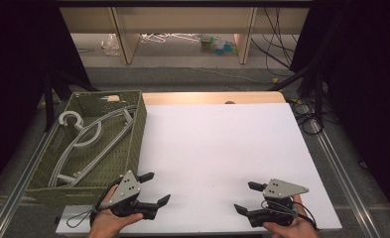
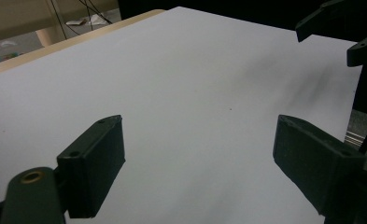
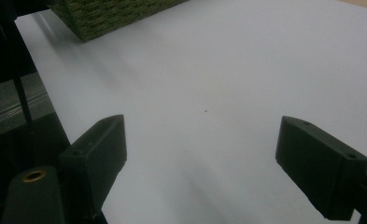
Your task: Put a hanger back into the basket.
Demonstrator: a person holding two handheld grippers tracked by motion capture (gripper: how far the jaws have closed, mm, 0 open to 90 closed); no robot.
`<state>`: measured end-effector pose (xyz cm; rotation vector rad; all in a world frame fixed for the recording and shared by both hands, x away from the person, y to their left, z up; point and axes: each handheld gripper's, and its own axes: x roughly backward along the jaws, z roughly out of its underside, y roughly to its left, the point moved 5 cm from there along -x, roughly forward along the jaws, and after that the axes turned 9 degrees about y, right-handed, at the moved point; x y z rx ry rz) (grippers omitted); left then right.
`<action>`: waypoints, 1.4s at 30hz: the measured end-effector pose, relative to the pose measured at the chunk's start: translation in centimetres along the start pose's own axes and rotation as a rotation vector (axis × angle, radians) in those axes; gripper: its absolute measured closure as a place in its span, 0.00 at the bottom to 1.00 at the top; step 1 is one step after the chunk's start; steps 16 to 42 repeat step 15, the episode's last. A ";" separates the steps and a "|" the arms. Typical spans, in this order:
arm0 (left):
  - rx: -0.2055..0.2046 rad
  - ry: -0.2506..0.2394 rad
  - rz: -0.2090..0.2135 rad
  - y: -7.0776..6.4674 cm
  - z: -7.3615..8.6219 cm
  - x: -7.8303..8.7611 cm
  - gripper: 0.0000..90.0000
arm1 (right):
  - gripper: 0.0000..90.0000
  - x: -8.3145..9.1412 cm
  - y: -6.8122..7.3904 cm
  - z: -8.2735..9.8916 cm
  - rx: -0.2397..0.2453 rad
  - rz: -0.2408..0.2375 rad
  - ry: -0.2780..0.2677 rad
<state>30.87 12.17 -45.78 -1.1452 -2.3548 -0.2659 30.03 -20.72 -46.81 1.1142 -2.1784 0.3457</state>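
A green woven basket [image 1: 135, 141] stands at the left of the white table top [image 1: 217, 144], with its corner [image 3: 102, 18] at the top of the right gripper view. Grey clothes hangers [image 1: 86, 136] lie inside it. My left gripper [image 1: 154, 188] rests open near the front edge, just right of the basket, its jaws wide over bare white board [image 2: 190, 88]. My right gripper [image 1: 247, 197] sits open at the front right, jaws pointing left, nothing between them. Its jaw tips [image 2: 340, 28] appear at the top right of the left gripper view.
A wooden table strip [image 1: 212, 97] runs behind the white board. Beyond it on the floor are wooden furniture legs [image 1: 125, 42], cables [image 1: 277, 44] and small clutter [image 1: 217, 44]. Dark stands and metal rails [image 1: 339, 173] flank both sides.
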 end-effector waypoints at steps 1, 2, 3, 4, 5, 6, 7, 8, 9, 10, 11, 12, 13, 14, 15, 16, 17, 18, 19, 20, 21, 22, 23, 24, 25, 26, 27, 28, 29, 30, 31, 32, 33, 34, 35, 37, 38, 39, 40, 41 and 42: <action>0.004 0.014 -0.007 0.0 0.0 0.0 0.18 | 0.19 0.0 0.0 0.0 -0.002 -0.006 0.003; 0.003 0.017 -0.010 0.1 0.0 0.0 0.18 | 0.19 -0.1 0.0 0.0 0.000 -0.004 0.002; -0.001 0.014 -0.009 0.0 0.1 -0.1 0.18 | 0.19 0.0 0.0 0.0 -0.005 -0.004 0.003; -0.004 0.015 -0.011 0.0 0.1 0.0 0.18 | 0.19 0.0 0.0 0.0 -0.005 -0.010 0.003; -0.013 0.018 -0.014 0.0 0.1 0.0 0.19 | 0.19 -0.1 0.0 0.0 -0.001 -0.007 0.001; -0.009 0.015 -0.012 0.0 0.1 0.0 0.19 | 0.19 0.0 0.1 0.0 -0.002 -0.005 0.002; -0.012 0.017 -0.012 0.0 0.1 0.0 0.19 | 0.19 0.0 0.1 -0.1 0.005 -0.002 -0.004; -0.010 0.021 -0.012 0.0 0.1 0.0 0.19 | 0.19 0.0 0.1 -0.1 0.005 -0.002 -0.006; -0.011 0.020 -0.012 0.0 0.1 0.0 0.19 | 0.19 0.1 0.1 -0.1 0.006 0.004 0.009; -0.011 0.017 -0.010 0.1 0.1 0.0 0.19 | 0.19 0.0 0.2 -0.1 0.002 -0.004 -0.002; -0.005 0.016 -0.010 0.0 0.1 0.0 0.19 | 0.19 -0.1 0.1 -0.1 0.006 -0.004 -0.001; -0.005 0.015 -0.011 0.1 0.1 0.0 0.19 | 0.19 -0.1 0.1 -0.1 0.004 -0.004 0.001; -0.005 0.015 -0.011 0.1 0.1 0.0 0.19 | 0.19 -0.1 0.1 -0.1 0.003 -0.005 0.003; -0.007 0.015 -0.010 0.0 0.1 0.0 0.19 | 0.19 -0.1 0.1 0.0 0.002 -0.008 0.009; -0.012 0.015 -0.010 0.0 0.1 0.0 0.19 | 0.19 -0.2 0.1 0.0 0.002 -0.010 0.012; -0.012 0.015 -0.010 0.0 0.1 0.0 0.19 | 0.19 -0.2 0.1 0.0 0.002 -0.010 0.012; -0.012 0.015 -0.010 0.0 0.1 0.0 0.19 | 0.19 -0.2 0.1 0.0 0.002 -0.010 0.012; -0.012 0.015 -0.010 0.0 0.1 0.0 0.19 | 0.19 -0.2 0.1 0.0 0.002 -0.010 0.012; -0.012 0.015 -0.010 0.0 0.1 0.0 0.19 | 0.19 -0.2 0.1 0.0 0.002 -0.010 0.012; -0.012 0.015 -0.010 0.0 0.1 0.0 0.19 | 0.19 -0.2 0.1 0.0 0.002 -0.010 0.012; -0.012 0.015 -0.010 0.0 0.1 0.0 0.19 | 0.19 -0.2 0.1 0.0 0.002 -0.010 0.012; -0.012 0.015 -0.010 0.0 0.1 0.0 0.19 | 0.19 -0.2 0.1 0.0 0.002 -0.010 0.012; -0.012 0.015 -0.010 0.0 0.1 0.0 0.19 | 0.19 -0.2 0.1 0.0 0.002 -0.010 0.012; -0.012 0.015 -0.010 0.0 0.1 0.0 0.19 | 0.19 -0.2 0.1 0.0 0.002 -0.010 0.012; -0.012 0.015 -0.010 0.0 0.1 0.0 0.19 | 0.19 -0.2 0.1 0.0 0.002 -0.010 0.012; -0.012 0.015 -0.010 0.0 0.1 0.0 0.19 | 0.19 -0.2 0.1 0.0 0.002 -0.010 0.012; -0.012 0.015 -0.010 0.0 0.1 0.0 0.19 | 0.19 -0.2 0.1 0.0 0.002 -0.010 0.012; -0.012 0.015 -0.010 0.0 0.1 0.0 0.19 | 0.19 -0.2 0.1 0.0 0.002 -0.010 0.012; -0.012 0.015 -0.010 0.0 0.1 0.0 0.19 | 0.19 -0.2 0.1 0.0 0.002 -0.010 0.012; -0.012 0.015 -0.010 0.0 0.1 0.0 0.19 | 0.19 -0.2 0.1 0.0 0.002 -0.010 0.012; -0.012 0.015 -0.010 0.0 0.1 0.0 0.19 | 0.19 -0.2 0.1 0.0 0.002 -0.010 0.012; -0.012 0.015 -0.010 0.0 0.1 0.0 0.19 | 0.19 -0.2 0.1 0.0 0.002 -0.010 0.012; -0.012 0.015 -0.010 0.0 0.1 0.0 0.19 | 0.19 -0.2 0.1 0.0 0.002 -0.010 0.012; -0.012 0.015 -0.010 0.0 0.1 0.0 0.19 | 0.19 -0.2 0.1 0.0 0.002 -0.010 0.012; -0.012 0.015 -0.010 0.0 0.1 0.0 0.19 | 0.19 -0.2 0.1 0.0 0.002 -0.010 0.012; -0.012 0.015 -0.010 0.0 0.1 0.0 0.19 | 0.19 -0.2 0.1 0.0 0.002 -0.010 0.012; -0.012 0.015 -0.010 0.0 0.1 0.0 0.19 | 0.19 -0.2 0.1 0.0 0.002 -0.010 0.012; -0.012 0.015 -0.010 0.0 0.1 0.0 0.19 | 0.19 -0.2 0.1 0.0 0.002 -0.010 0.012; -0.012 0.015 -0.010 0.0 0.1 0.0 0.19 | 0.19 -0.2 0.1 0.0 0.002 -0.010 0.012; -0.012 0.015 -0.010 0.0 0.1 0.0 0.19 | 0.19 -0.2 0.1 0.0 0.002 -0.010 0.012; -0.012 0.015 -0.010 0.0 0.1 0.0 0.19 | 0.19 -0.2 0.1 0.0 0.002 -0.010 0.012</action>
